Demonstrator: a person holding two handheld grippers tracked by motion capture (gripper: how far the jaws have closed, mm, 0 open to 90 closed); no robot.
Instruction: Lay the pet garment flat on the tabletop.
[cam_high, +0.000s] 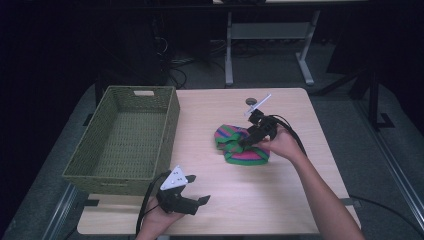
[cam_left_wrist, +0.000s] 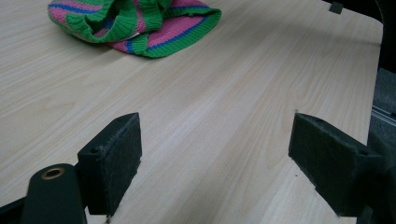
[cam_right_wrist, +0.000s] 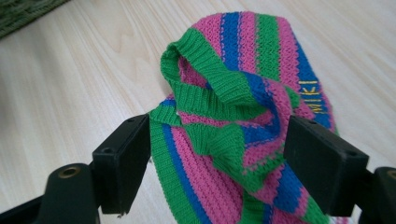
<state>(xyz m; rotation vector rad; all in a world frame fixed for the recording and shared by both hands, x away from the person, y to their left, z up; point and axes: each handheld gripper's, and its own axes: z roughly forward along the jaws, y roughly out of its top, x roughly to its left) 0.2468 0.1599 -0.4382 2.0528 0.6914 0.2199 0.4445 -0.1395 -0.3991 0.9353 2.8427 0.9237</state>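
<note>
A knitted garment (cam_high: 239, 146) in pink, green and blue stripes lies crumpled near the middle of the wooden table (cam_high: 280, 200). My right gripper (cam_high: 245, 142) reaches onto it from the right. In the right gripper view the jaws of the right gripper (cam_right_wrist: 217, 149) stand apart on either side of a raised fold of the knit garment (cam_right_wrist: 233, 93), which carries yellow lettering. My left gripper (cam_high: 199, 189) rests near the table's front edge, open. Its left gripper (cam_left_wrist: 215, 140) jaws hold only bare wood between them, with the garment (cam_left_wrist: 135, 23) farther off.
A green woven basket (cam_high: 172, 120) with nothing in it stands on the table's left side; its corner (cam_right_wrist: 23, 11) shows in the right gripper view. A small dark disc (cam_high: 251, 101) lies at the back edge. Another desk's legs stand beyond.
</note>
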